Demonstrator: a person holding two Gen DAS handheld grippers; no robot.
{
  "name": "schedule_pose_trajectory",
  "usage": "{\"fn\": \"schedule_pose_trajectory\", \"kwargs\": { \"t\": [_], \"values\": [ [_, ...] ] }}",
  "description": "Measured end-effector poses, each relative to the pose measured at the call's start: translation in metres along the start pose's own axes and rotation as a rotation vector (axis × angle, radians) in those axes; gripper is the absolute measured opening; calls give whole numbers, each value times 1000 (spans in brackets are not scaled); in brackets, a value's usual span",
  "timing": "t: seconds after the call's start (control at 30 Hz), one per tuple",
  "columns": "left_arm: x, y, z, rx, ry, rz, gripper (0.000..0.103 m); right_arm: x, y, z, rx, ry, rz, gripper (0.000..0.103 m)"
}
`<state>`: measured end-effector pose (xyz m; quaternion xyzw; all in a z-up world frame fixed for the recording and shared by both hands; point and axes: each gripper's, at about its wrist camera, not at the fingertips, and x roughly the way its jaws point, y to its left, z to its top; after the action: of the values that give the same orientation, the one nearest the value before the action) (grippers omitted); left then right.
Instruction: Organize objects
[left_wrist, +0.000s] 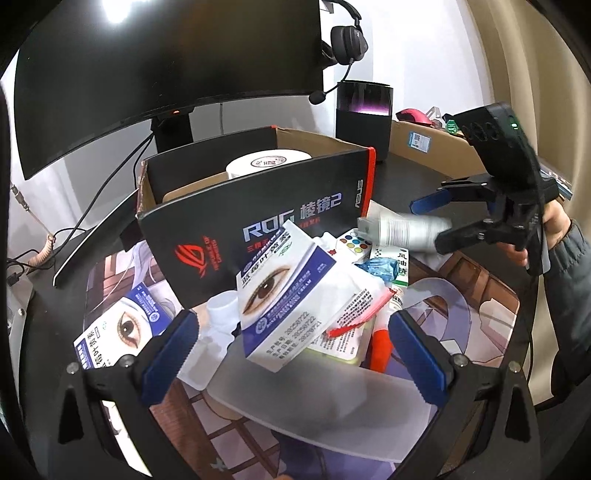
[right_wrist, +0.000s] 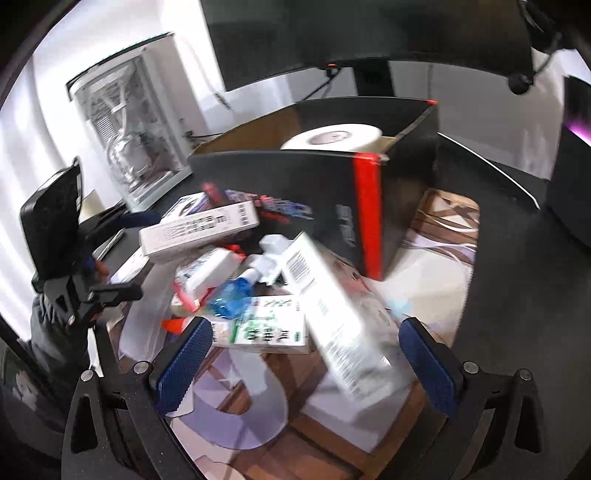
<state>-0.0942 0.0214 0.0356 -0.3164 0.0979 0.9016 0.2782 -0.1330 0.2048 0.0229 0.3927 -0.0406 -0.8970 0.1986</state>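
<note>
Messy desk shot, lots of stuff half buried. Black ASUS ROG cardboard box with a red edge strip (left_wrist: 258, 210) sitting open-topped behind the pile, a white tape roll (left_wrist: 267, 162) poking out of it, lower half hidden by the box wall.

Left gripper (left_wrist: 295, 354) spread wide, blue pads (left_wrist: 170, 354) either side of a tilted white-and-blue carton printed with a brown eye (left_wrist: 284, 291). Not touching it as far as can be seen. Second eye-print carton (left_wrist: 122, 328) lying to the left, partly cut off behind the left finger. Frosted translucent plastic lid (left_wrist: 314, 402) just below, edges lost under the pile.

Right gripper (right_wrist: 306, 362) also spread open, a blurred long white carton with a barcode (right_wrist: 332, 325) between the fingers; too smeared to tell whether either pad touches it. From the left wrist view that same carton is just a grey-white streak at the fingertips.

Underneath: green-and-white medicine box (right_wrist: 266, 326), crumpled blue wrapper (right_wrist: 231, 301), something orange mostly buried. Labels unreadable in the right view from motion blur.

Curved black monitor (left_wrist: 166, 74) cropped at the top, black headset (left_wrist: 347, 40) hanging beside it.
</note>
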Motion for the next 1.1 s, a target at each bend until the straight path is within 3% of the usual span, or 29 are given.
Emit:
{"fn": "schedule_pose_trajectory", "kwargs": {
  "t": [0.07,0.47,0.73,0.93,1.1],
  "values": [
    [0,0,0,-3,0,0,103,-3,4,0,-19,-7,15,103],
    [7,1,0,-17,17,-4,103,6,-25,-8,32,56,-104,103],
    [16,12,0,-77,29,65,103,20,-21,-13,26,87,-62,103],
    [10,14,4,-80,-28,130,103,22,-12,-14,-7,98,-32,103],
    [15,13,5,-60,-18,143,103,23,-3,-15,-30,113,7,103]
  ]
}}
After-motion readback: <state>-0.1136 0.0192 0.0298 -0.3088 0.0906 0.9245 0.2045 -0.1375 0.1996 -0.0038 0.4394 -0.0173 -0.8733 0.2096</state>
